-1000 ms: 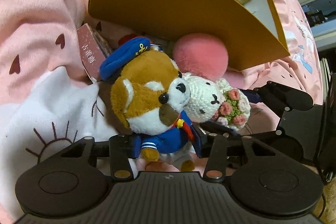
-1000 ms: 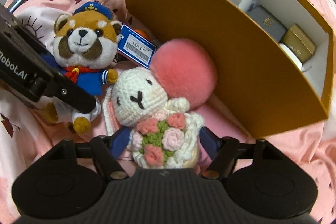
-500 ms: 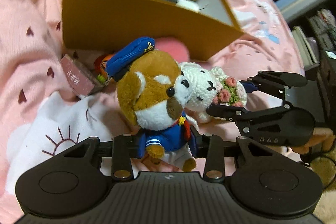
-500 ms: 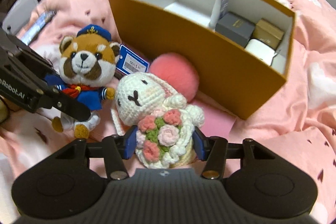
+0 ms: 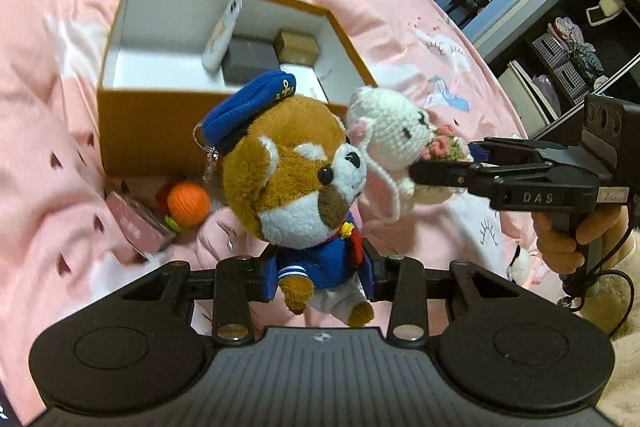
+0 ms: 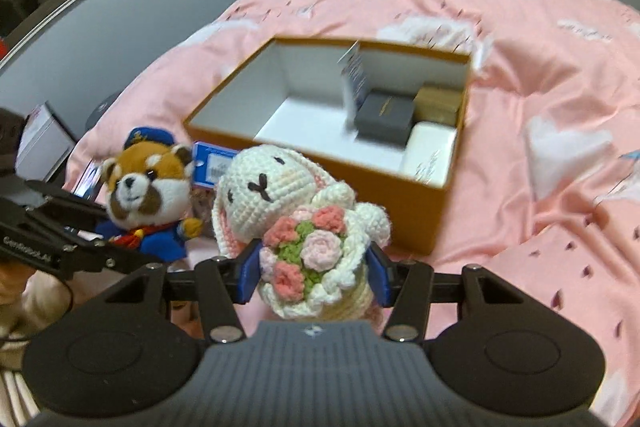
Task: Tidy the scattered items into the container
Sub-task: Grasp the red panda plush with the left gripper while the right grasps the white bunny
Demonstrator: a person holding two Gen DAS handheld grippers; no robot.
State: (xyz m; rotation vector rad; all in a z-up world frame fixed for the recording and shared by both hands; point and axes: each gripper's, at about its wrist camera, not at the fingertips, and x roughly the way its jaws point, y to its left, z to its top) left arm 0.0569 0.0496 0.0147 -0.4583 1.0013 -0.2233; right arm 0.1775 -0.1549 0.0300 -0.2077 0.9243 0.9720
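A red panda plush (image 5: 292, 179) in a blue sailor cap and jacket hangs above the pink bedding, and my left gripper (image 5: 318, 277) is shut on its body. Beside it my right gripper (image 6: 312, 271) is shut on a white crochet bunny (image 6: 272, 195) that carries a flower bouquet, also lifted. Each toy shows in the other view too: the bunny (image 5: 394, 131) and the panda (image 6: 146, 187). Behind both lies the open orange box (image 6: 400, 203) with a white inside. An orange yarn ball (image 5: 188, 203) and a small pink box (image 5: 134, 227) lie on the bed by the container's near wall.
In the box's right part sit a dark grey case (image 6: 386, 119), a tan case (image 6: 438, 103), a white case (image 6: 430, 151) and an upright card (image 6: 354, 71); its left part is bare. A hand (image 5: 568, 239) holds the right gripper. Shelves (image 5: 580, 47) stand beyond the bed.
Both grippers rose from the bedding with their toys and rolled. The box, earlier seen from the side, now shows its inside from above. The pink pompom is out of sight.
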